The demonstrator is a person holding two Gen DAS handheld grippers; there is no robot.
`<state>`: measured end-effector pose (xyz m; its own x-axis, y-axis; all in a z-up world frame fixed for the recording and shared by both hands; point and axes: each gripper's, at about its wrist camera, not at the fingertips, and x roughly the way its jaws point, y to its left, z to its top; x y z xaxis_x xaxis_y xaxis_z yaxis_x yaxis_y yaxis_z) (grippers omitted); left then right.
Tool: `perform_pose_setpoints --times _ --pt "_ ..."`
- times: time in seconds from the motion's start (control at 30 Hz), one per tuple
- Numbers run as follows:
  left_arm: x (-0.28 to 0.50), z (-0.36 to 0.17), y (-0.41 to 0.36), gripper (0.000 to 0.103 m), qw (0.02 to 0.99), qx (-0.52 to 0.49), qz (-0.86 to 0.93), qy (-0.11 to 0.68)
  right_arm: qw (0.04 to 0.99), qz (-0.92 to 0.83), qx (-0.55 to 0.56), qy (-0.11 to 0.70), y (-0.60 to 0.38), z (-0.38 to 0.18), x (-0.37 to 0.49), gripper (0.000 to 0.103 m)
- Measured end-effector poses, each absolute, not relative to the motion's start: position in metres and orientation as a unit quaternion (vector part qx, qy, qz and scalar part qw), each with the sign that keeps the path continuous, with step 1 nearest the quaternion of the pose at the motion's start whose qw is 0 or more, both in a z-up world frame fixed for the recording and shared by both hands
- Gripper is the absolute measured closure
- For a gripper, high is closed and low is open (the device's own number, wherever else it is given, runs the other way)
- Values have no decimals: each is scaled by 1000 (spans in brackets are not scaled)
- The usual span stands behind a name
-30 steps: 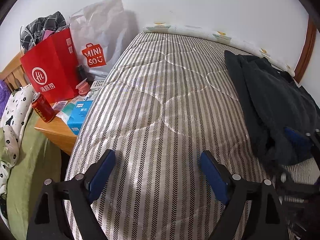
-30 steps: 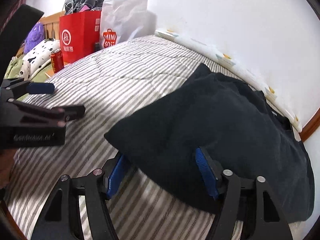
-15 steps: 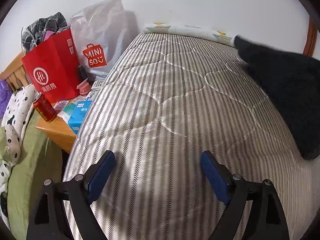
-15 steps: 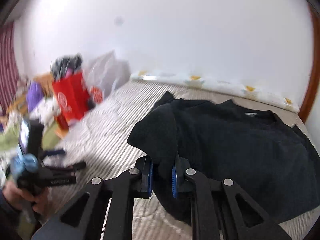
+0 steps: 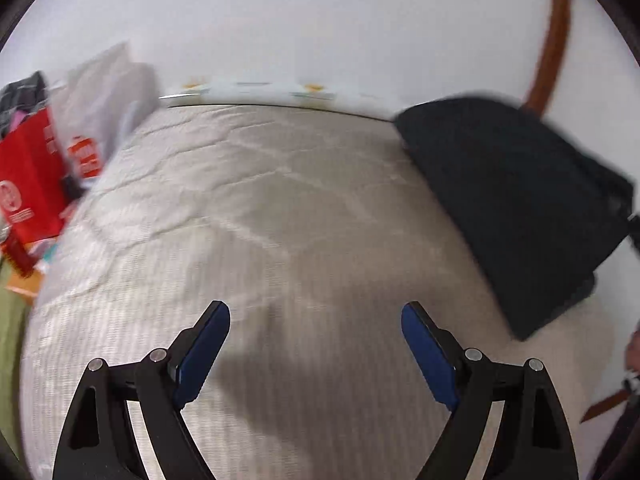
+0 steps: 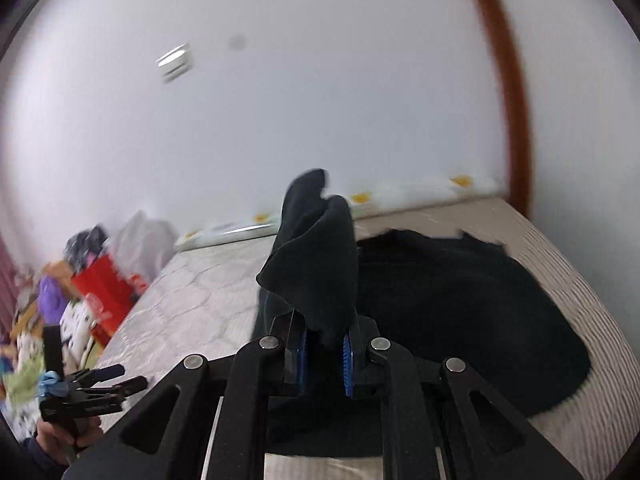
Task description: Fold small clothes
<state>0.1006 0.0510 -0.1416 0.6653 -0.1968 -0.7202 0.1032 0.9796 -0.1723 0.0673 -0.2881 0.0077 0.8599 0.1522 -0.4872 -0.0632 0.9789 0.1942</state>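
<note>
Right gripper (image 6: 324,350) pinches the black garment (image 6: 460,304) above the bed (image 5: 256,216)

The left claw (image 5: 316,320) hangs wide apart over the striped bed (image 5: 260,216), nothing between its blue pads (image 5: 204,344). A dark garment (image 5: 516,204) lies on the bed's right side, well apart. A red bag (image 5: 28,184) and a white bag (image 5: 104,108) stand blurred at left.

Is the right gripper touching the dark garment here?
Touching. In the right wrist view the right gripper has its fingers closed on a fold of the dark garment, which sticks up between the blue pads.
</note>
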Motion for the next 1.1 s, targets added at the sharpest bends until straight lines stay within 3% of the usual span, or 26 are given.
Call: perform_pose_setpoints --times 0.17,0.3,0.47,0.6,0.7,0.77,1.0,1.1 --pt "102 -142 -2 16 907 -47 -141 394 942 -9 125 310 -356 -38 67 88" --pt "101 -145 -35 16 898 -36 -185 397 927 -16 171 333 -381 -64 65 66" --pt "96 -148 -73 16 883 -22 -244 401 929 7 177 324 -382 -63 76 51" --pt "97 -155 -98 16 874 -8 -268 406 927 -17 152 343 -381 -72 99 53" --pt "102 -163 -114 17 869 1 -272 414 922 -25 135 361 -385 -82 106 85" --pt "107 -167 -124 20 871 7 -263 414 923 -32 136 358 -389 -87 107 85" --pt "117 -169 -127 65 859 -22 -280 427 919 -36 107 378 -385 -95 119 86" --pt "115 -165 -126 76 865 -23 -276 418 917 -29 96 386 -381 -96 126 87"
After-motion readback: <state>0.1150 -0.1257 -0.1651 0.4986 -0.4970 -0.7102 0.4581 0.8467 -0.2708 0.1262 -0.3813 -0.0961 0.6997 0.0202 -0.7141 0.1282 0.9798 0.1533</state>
